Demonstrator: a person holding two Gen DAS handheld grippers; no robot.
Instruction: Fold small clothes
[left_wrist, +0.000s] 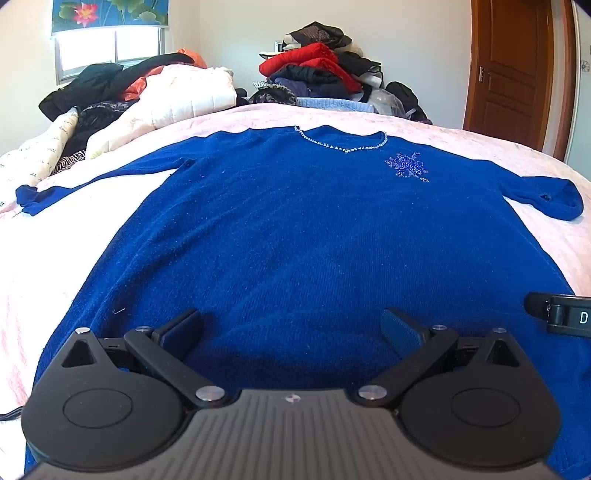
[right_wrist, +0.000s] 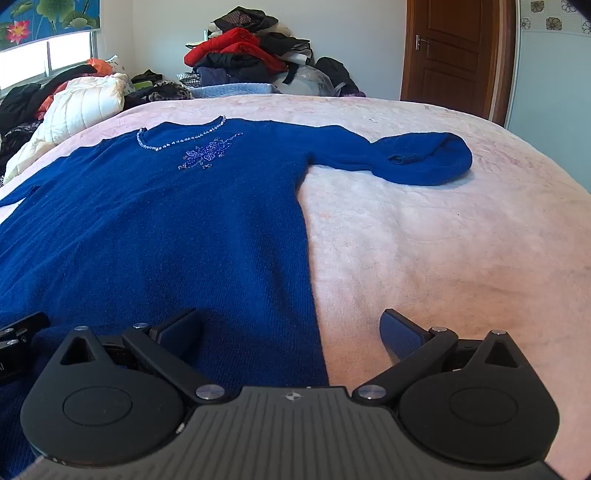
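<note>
Over on the far left, the sweater's left sleeve (left_wrist: 33, 199) lies stretched out flat on the pink bedspread (left_wrist: 55, 258), no fold in it. The blue sweater (left_wrist: 295, 229) itself is spread face up across the bed, beaded neckline (left_wrist: 343, 146) at the far end, hem towards us. The left gripper (left_wrist: 291, 328) hovers low over the hem, jaws spread wide, holding nothing. Moving right, the right gripper (right_wrist: 291, 328) sits just beside it, also wide open and empty, straddling the sweater's right side edge: one finger over the knit, the other over bare bedspread. Further right, the right sleeve (right_wrist: 413, 158) is curled back on itself. So by my read, folding hasn't started; sleeves and body are all left to do.
</note>
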